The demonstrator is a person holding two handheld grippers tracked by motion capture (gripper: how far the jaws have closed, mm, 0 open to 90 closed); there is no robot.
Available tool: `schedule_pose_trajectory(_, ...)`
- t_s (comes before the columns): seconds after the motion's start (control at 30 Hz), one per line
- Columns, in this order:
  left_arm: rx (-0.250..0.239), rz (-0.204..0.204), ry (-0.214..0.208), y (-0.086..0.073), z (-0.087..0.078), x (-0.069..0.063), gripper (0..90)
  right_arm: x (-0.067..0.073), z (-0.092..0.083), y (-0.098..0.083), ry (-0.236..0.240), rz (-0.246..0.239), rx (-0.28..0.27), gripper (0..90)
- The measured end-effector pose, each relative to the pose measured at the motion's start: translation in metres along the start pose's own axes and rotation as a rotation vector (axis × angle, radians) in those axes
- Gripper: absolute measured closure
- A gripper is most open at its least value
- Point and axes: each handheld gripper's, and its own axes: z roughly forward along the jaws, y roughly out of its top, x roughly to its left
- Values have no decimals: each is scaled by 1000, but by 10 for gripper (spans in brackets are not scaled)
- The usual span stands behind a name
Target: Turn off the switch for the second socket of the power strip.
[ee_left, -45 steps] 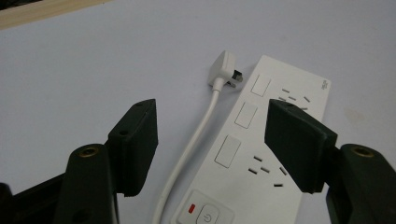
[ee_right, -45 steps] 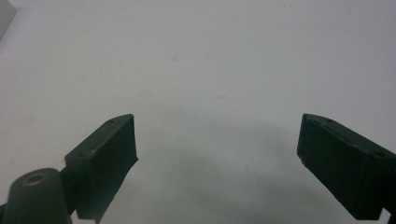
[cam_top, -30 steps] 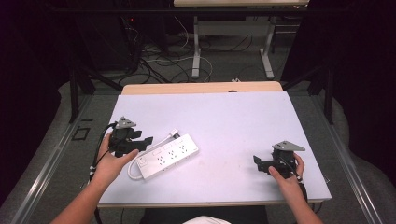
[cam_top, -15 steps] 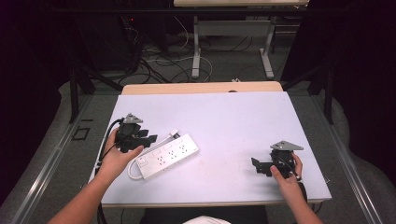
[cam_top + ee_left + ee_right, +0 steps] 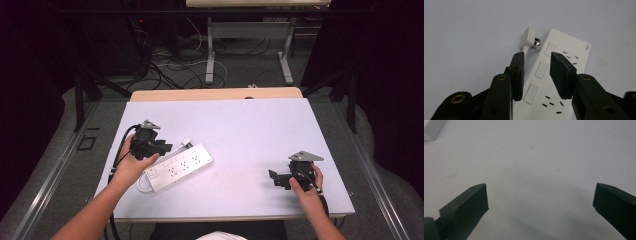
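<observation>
High view: I see the left gripper (image 5: pixel 162 146) held over the near-left part of the white table (image 5: pixel 240 125), at the far-left end of the white power strip (image 5: pixel 175 167). The strip lies flat and slantwise, its far end towards the table's middle; a white cord loops out from its near end, and the white plug (image 5: pixel 187 143) lies on the table just beside the strip's far long edge. The person's left hand (image 5: pixel 131 162) grips the tool's body, with a black cable trailing off the near-left edge.

Left gripper view: my own left gripper (image 5: pixel 537 62) looks down on the strip (image 5: pixel 569 75) and the plug (image 5: pixel 530 38), whose metal pins point at the strip's edge. The jaws have just been closing and stand at a narrow gap. Below that gap lie the strip's edge and the thin cord that leads to the plug, but I cannot tell that either pad presses on anything; the plug lies beyond the tips.

Right side: the right gripper (image 5: pixel 274 179) rests low on the near-right part of the table, well apart from the strip, held by the right hand (image 5: pixel 306 186). In the right gripper view its jaws (image 5: pixel 540 195) stand wide apart over bare table, holding nothing
</observation>
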Motion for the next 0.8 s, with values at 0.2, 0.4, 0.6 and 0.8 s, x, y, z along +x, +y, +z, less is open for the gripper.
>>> schedule_pose_trajectory(0.2,29,1,-12,3,5,-1,690,0,0,0,0,-10,4,0)
schedule_pose_trajectory(0.4,66,-16,-22,5,14,-3,728,1,1,0,7,-5,9,0)
schedule_pose_trajectory(0.6,94,-28,-38,6,20,-3,760,1,1,-1,8,-7,12,0)
schedule_pose_trajectory(0.8,124,-24,-43,8,28,-3,779,1,1,-1,11,-8,14,0)
